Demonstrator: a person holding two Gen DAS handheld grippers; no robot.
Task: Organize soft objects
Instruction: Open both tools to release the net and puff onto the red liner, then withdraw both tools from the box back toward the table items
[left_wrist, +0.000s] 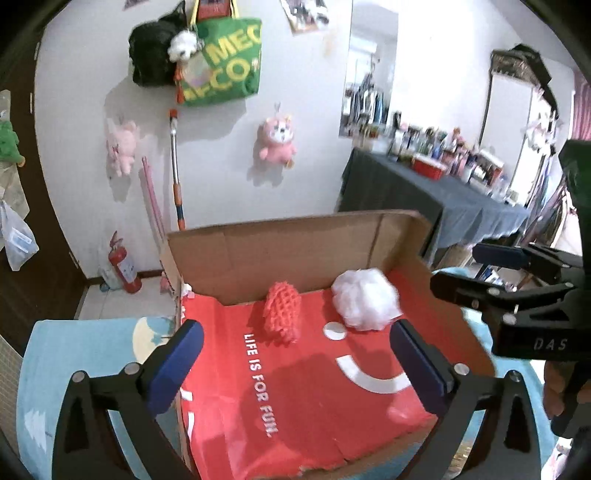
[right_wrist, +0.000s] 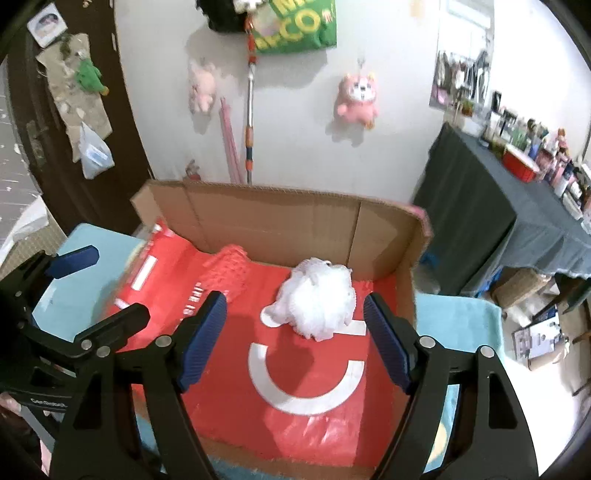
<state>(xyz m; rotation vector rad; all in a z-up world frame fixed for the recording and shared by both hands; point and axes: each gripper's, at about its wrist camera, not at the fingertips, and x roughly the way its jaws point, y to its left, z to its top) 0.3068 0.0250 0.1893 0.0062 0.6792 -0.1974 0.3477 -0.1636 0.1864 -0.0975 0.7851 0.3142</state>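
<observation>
- The left gripper (left_wrist: 295, 360) hangs released over the red sheet (left_wrist: 306, 398); its blue-padded fingers (left_wrist: 176, 363) stand wide apart with nothing between them; the printed words "LIFE IS FOR FUN." run along the sheet between the two pads.
- The right gripper (right_wrist: 295, 332) is likewise spread wide and empty; its blue pads (right_wrist: 202, 338) flank the white mesh pouf (right_wrist: 317, 299) without touching it; in the left wrist view the same gripper (left_wrist: 476, 269) comes in from the right edge, held above the box's right side.
- The white mesh pouf (left_wrist: 365, 299) rests on the red sheet near the back right corner of the cardboard box (left_wrist: 280, 254); it overlaps the white smile mark printed there.
- The red mesh pouf (left_wrist: 282, 312) lies on the sheet to the left of the white one, close to the raised back flap; the two are apart; in the right wrist view it (right_wrist: 231, 269) sits beyond the left pad, blurred.
- The cardboard box (right_wrist: 273, 225) sits on a light blue cloth (left_wrist: 85, 365), its back flap upright.
- Beyond, on the white wall, hang a pink plush toy (left_wrist: 277, 140) and a green tote bag (left_wrist: 225, 62); a red fire extinguisher (left_wrist: 123, 266) stands on the floor; a dark-draped table (left_wrist: 424, 192) crowded with bottles runs along the right.
</observation>
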